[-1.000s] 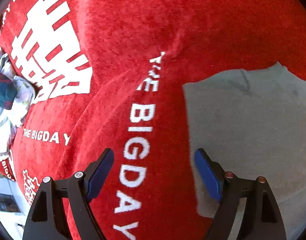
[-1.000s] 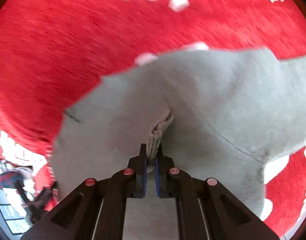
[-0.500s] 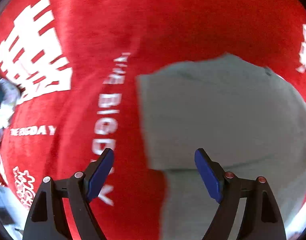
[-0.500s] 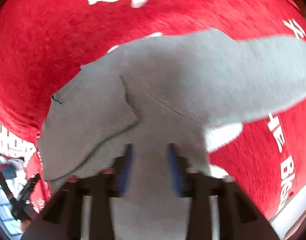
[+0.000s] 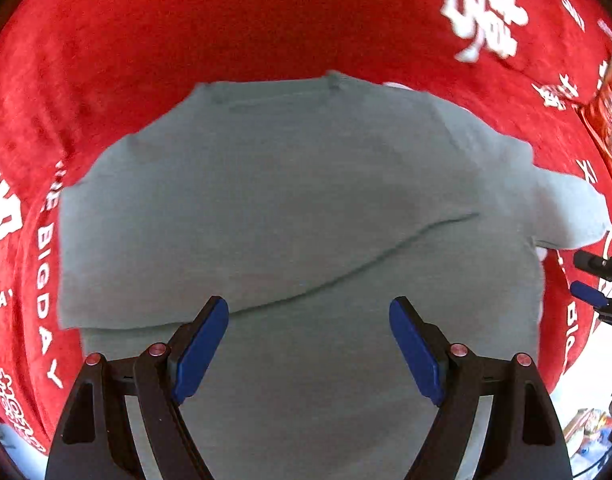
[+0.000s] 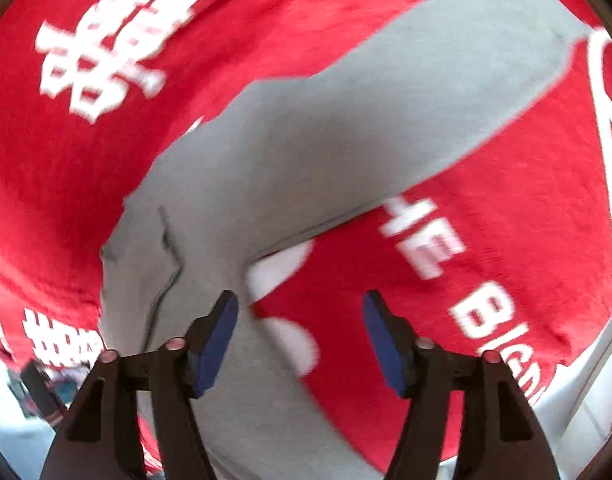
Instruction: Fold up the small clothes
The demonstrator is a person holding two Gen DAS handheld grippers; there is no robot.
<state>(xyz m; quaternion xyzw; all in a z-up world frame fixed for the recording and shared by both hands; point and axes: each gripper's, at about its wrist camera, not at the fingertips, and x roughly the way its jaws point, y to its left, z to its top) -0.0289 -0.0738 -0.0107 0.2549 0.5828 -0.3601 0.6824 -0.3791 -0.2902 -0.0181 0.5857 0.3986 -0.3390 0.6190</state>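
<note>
Cloth fills both views: a grey, soft-knit small garment (image 5: 297,200) lies spread on a red plush blanket printed with white lettering and characters (image 5: 233,24). In the left wrist view the garment sits directly below the left gripper (image 5: 309,342), whose black arms end in blue pads (image 5: 201,344) standing wide apart above the fabric, released, with nothing pressed between them. A fold line runs diagonally across the grey cloth from near the left pad up toward the right, where one layer lies over another. A sleeve-like flap reaches out to the right edge of that view, and just beyond it the tip of the right gripper (image 5: 596,280) shows, black with a blue pad. In the right wrist view the right gripper (image 6: 299,336) hangs over the garment's edge: its jaws have just been opening and now stand apart, released, the pads gripping nothing. The grey cloth passes under its left blue finger (image 6: 213,344), while red blanket and blurred white print show below the gap and the right finger. A long grey sleeve (image 6: 446,92) stretches away to the upper right of that view, lying flat on the blanket. White lettering (image 6: 458,280) on the red plush reads beside the sleeve. The right wrist picture is motion-blurred, so finer seams are hard to make out.
</note>
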